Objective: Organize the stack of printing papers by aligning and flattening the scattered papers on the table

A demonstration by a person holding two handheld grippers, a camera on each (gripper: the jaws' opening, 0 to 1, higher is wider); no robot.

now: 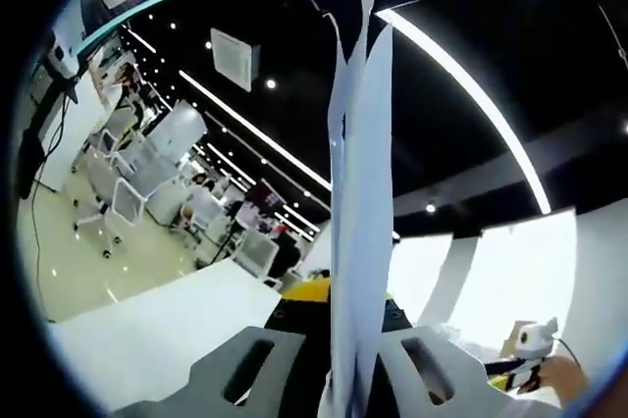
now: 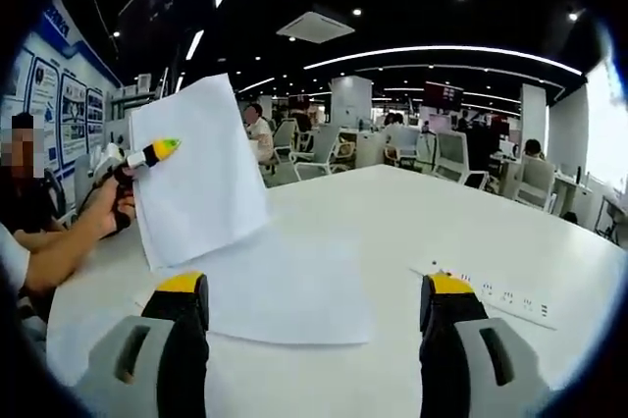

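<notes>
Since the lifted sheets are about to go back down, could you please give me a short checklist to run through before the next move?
1. Left hand-held gripper gripping the lifted papers: ok, jaws closed on their edge.
2. Lifted papers clear of the table: ok, held upright above it.
3. Lifted papers flat and aligned: not ok, in the left gripper view the edges split apart near the top.
4. Right hand-held gripper free to help: ok, open and empty.
5. Sheet on the table as landing spot: ok, lies flat between the right jaws.
6. Power strip out of the way: ok, off to the side.
</notes>
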